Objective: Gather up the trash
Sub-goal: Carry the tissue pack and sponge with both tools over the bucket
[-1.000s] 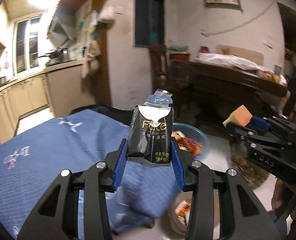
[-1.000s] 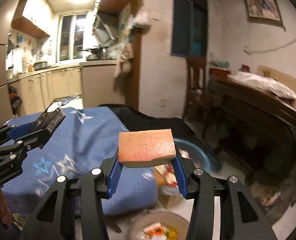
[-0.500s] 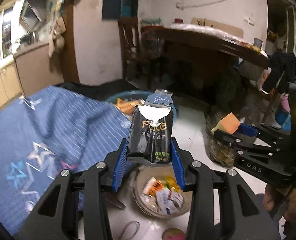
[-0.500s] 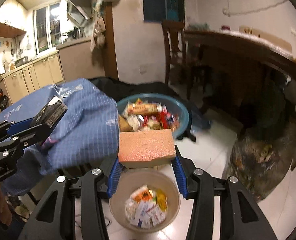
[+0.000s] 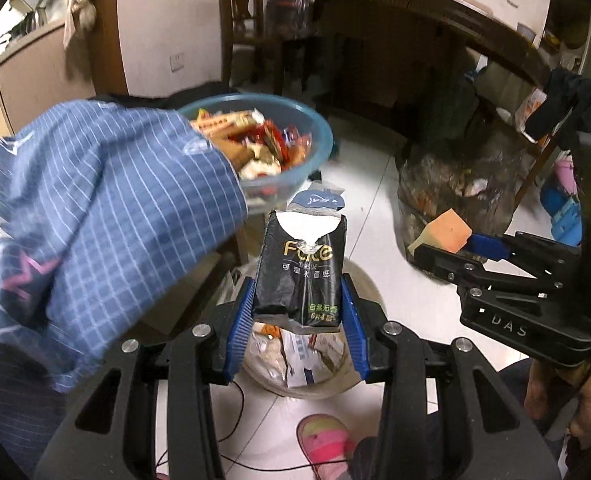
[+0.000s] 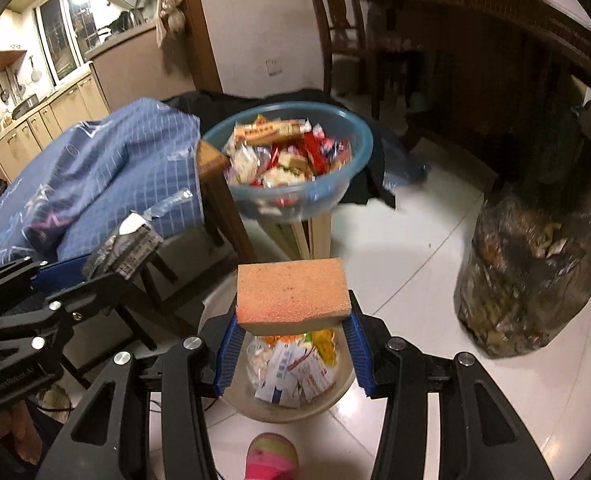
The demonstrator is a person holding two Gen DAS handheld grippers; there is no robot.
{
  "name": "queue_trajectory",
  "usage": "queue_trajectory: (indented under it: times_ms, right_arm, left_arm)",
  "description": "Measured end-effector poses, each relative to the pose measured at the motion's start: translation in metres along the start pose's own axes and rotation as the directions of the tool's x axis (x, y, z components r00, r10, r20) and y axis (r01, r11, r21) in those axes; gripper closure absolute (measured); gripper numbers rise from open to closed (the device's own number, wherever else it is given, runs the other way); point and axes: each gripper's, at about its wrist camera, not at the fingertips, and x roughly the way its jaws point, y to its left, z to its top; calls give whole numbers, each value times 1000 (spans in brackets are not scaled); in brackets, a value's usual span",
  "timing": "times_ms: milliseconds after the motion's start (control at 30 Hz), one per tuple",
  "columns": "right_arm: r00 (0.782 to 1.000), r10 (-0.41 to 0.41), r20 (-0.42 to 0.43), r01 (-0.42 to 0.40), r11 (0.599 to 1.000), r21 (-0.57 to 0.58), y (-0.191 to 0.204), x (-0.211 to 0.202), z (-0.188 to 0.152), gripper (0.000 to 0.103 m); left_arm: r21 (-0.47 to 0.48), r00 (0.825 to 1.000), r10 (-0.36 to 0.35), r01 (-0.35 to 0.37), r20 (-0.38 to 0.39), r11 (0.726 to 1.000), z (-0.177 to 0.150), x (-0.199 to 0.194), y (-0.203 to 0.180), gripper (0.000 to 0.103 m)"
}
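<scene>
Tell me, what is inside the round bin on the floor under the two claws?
The bin holds paper and plastic wrappers, white, orange and yellow. The sponge and the claw fingers cover part of its opening, so the rest of its contents is hidden.

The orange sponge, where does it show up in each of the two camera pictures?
Left wrist view: the orange sponge sits at the right, seen from the side, pinched in the right gripper.
Right wrist view: the sponge fills the lower middle, clamped between blue pads.
Shared landmark: the round waste bin of wrappers on the floor, below both grippers.
</scene>
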Motion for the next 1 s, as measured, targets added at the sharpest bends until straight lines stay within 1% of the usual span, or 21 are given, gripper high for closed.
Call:
queue_trajectory:
  times_ms: [100,267,533,1000]
  right_arm:
    - [1000,0,-31,0,1000,16,-5,15,-6,55]
    - [998,-6,-58,8,1000,30,-10,28,-14,55]
    - [996,-4,-91,7,999,41,-11,45,-24,55]
    - [994,-1,-109,6,999,47,-15,59,-23,55]
  left_arm:
    - [-1,1000,3,-3,-29,1000,-2,10,-1,63]
    - [0,997,4,-4,-72,1000,-7,28,-3,63]
    - [4,995,12,-12,-102,1000,-15,38,-4,63]
    - [-8,987,29,-30,-156,1000,-21,60,9,63]
